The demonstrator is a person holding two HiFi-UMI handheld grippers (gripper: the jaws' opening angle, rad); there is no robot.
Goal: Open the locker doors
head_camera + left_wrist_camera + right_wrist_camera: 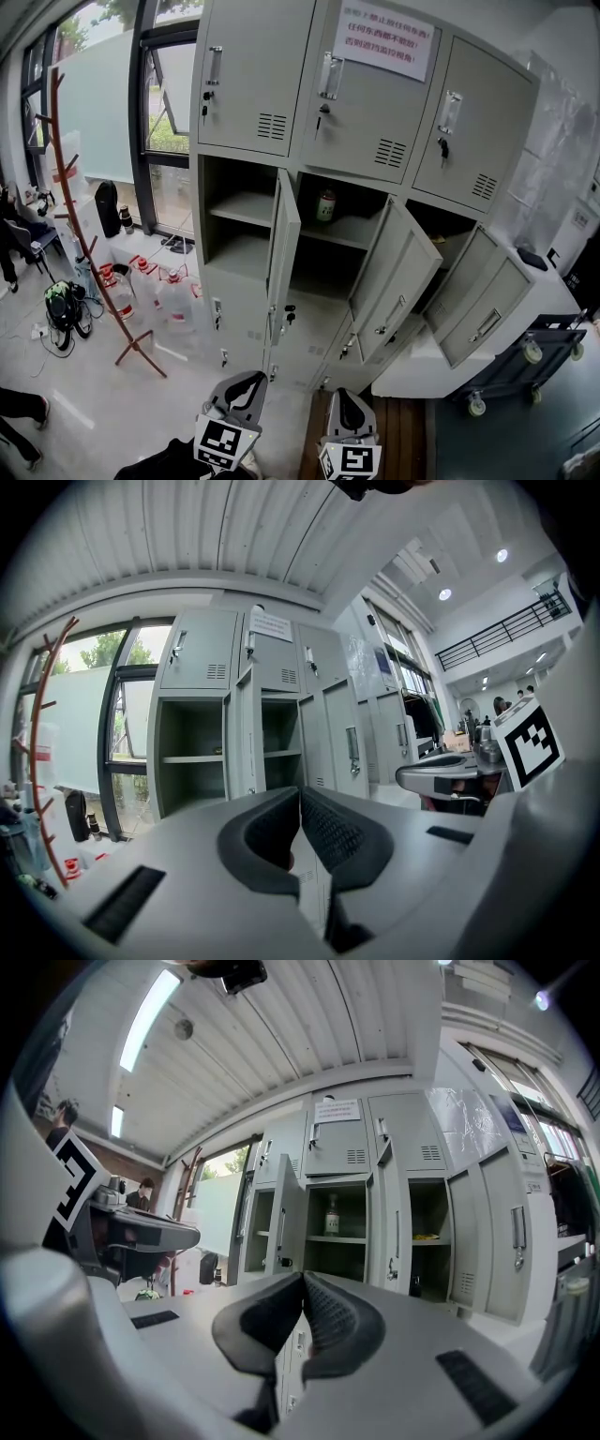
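Note:
A grey bank of lockers (370,94) fills the head view. Its top row of three doors is closed, and a paper notice (384,39) hangs on the middle one. In the middle row three doors stand open: the left door (284,248), the middle door (398,272) and the right door (483,295). A bottle (325,204) stands on the middle shelf and shows as the bottle (332,1215) in the right gripper view. The bottom doors (234,314) look closed. My left gripper (246,384) and right gripper (345,403) hang low, short of the lockers, both shut and empty, as seen at the left gripper (299,790) and the right gripper (303,1276).
A red-brown coat stand (84,234) rises at the left by the window, with several water jugs (155,291) and a backpack (61,305) on the floor near it. A white cabinet (441,361) and a dark wheeled cart (525,366) sit at the right. A wooden board (403,436) lies below.

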